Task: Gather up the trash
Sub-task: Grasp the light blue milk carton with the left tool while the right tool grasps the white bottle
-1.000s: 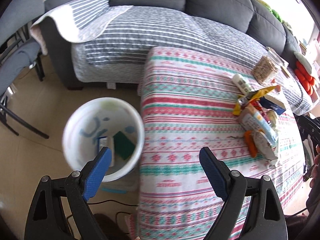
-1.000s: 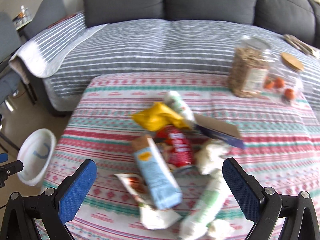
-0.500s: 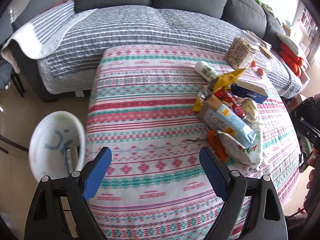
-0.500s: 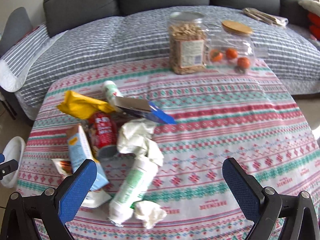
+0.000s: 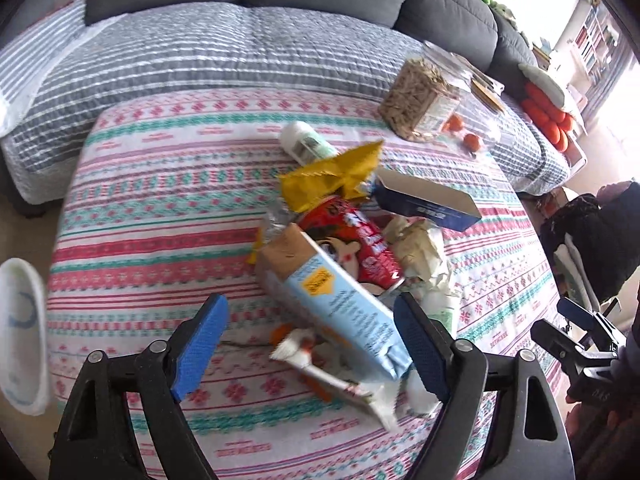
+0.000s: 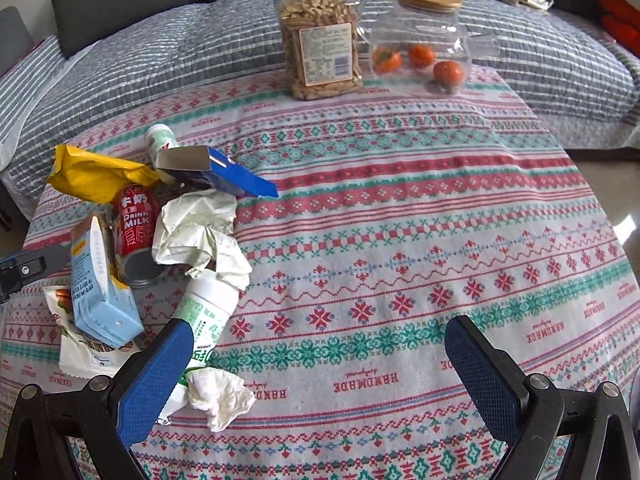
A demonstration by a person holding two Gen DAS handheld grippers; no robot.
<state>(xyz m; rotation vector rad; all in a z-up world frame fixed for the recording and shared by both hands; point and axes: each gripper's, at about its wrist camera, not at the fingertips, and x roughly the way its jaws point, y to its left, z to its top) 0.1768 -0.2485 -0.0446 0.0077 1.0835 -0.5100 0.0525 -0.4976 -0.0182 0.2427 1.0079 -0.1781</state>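
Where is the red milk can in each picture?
Left wrist view: the red can lies mid-picture, just beyond the light blue carton, under the yellow wrapper.
Right wrist view: the same can lies at the left, bottom end facing us.
Shared landmark: the light blue carton beside it.

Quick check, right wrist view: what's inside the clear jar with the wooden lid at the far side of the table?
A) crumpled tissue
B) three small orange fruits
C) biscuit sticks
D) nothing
B: the jar with the wooden lid holds three small orange fruits; the biscuit sticks fill the other jar just to its left in the view.
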